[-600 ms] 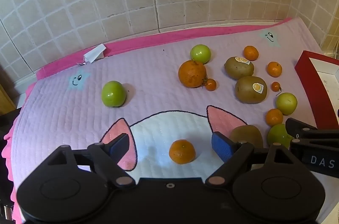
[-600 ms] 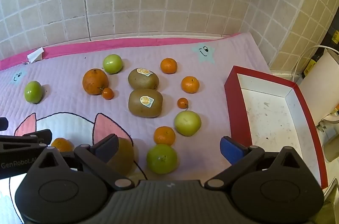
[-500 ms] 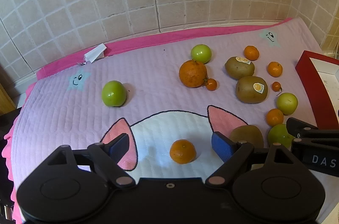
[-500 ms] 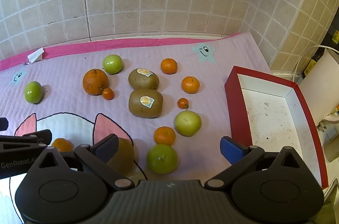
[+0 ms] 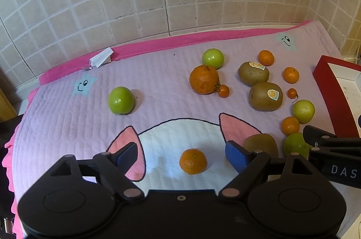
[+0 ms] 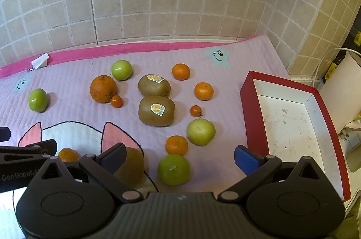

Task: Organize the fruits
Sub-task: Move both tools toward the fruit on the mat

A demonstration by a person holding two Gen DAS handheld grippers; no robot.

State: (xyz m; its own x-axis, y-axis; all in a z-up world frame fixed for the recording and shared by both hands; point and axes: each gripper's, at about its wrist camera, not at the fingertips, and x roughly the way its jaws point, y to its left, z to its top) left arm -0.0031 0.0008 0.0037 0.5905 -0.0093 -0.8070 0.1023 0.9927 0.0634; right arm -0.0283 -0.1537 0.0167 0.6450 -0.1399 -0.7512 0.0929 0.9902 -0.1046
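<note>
On the quilted mat [image 5: 67, 126] we hold the left gripper [image 5: 181, 155] spread wide around a small orange [image 5: 193, 161], untouched, and the right gripper [image 6: 179, 157] spread above a green fruit [image 6: 173, 169].

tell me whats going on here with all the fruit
A person is holding two handheld grippers over a pink quilted mat scattered with fruit. Nothing is held yet. The left gripper is open around a small mandarin, without touching it. The right gripper is open above a green fruit, with a kiwi by one finger. The red box on the right holds no fruit yet.
</note>
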